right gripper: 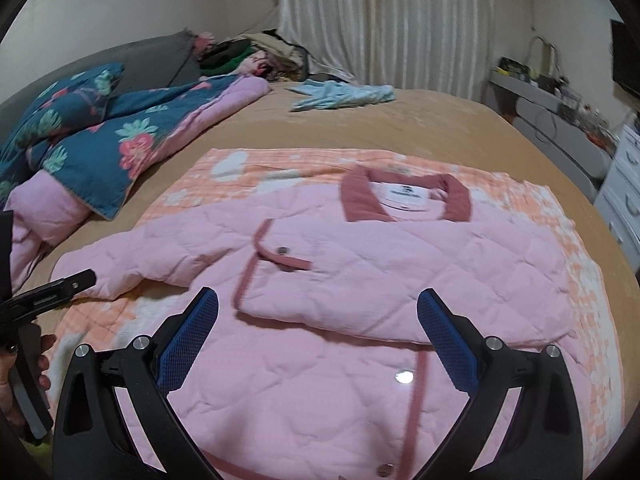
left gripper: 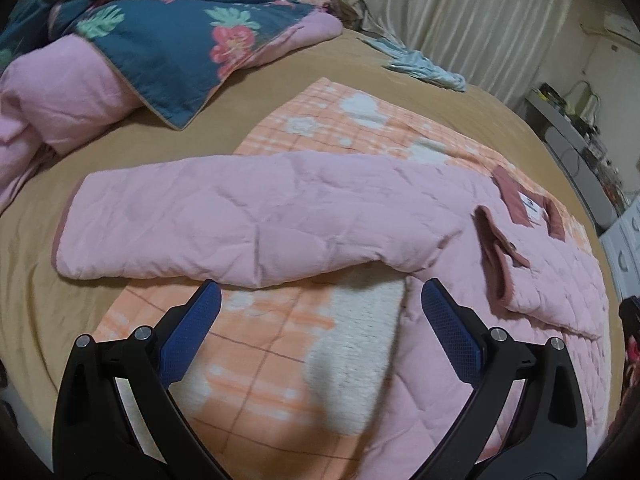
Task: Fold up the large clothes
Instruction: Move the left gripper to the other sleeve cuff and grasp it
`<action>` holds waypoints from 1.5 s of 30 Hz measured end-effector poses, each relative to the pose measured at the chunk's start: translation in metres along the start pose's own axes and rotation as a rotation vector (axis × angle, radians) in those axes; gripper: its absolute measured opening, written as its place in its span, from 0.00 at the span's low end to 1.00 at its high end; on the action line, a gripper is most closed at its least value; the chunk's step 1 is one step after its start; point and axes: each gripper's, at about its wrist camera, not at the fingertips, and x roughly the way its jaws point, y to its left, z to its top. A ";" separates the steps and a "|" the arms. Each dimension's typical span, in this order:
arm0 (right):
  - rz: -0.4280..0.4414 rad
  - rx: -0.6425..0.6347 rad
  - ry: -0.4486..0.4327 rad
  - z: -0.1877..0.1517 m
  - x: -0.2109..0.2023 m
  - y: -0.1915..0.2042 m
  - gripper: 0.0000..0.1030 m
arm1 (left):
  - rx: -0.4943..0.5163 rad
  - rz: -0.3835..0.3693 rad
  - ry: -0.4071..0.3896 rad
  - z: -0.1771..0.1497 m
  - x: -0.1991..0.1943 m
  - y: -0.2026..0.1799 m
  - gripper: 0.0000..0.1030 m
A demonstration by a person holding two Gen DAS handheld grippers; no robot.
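Pink quilted jacket (right gripper: 360,280) lies front-up on an orange checked blanket (left gripper: 256,364) spread over the tan bed (right gripper: 420,120), its dark pink collar (right gripper: 404,198) at the far end and its hem toward the near edge. One sleeve is already folded across the chest, its cuff (right gripper: 272,256) with a snap resting near the middle, while the other sleeve (left gripper: 224,216) stretches out flat to the left, its cuff end lying on the bedsheet beyond the blanket. The left gripper (left gripper: 320,300) hovers just short of the near edge of that outstretched sleeve with its blue pads spread wide and nothing between them; the right gripper (right gripper: 318,308) hangs above the jacket's lower front, likewise spread apart and empty. The step in hand looks to be bringing the left sleeve in over the body. To do it well, the left gripper should probably go to the cuff end rather than the middle, pinch both layers of the quilted cloth, and carry the sleeve across so it lies on the first one. The padding is thick and springy, so a shallow bite may slip. The right gripper could press down near the shoulder to keep the body from dragging. A floral quilt (left gripper: 168,36) heaped at the far left is well apart.
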 end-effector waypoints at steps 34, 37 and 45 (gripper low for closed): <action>0.176 -0.269 0.088 0.016 0.078 0.165 0.96 | -0.378 0.118 0.060 0.001 0.056 0.130 0.91; 0.170 -0.253 0.091 0.017 0.083 0.162 0.96 | -0.444 0.110 0.052 0.001 0.065 0.142 0.91; 0.149 -0.193 0.099 0.015 0.089 0.136 0.96 | -0.531 0.091 0.004 0.005 0.076 0.163 0.91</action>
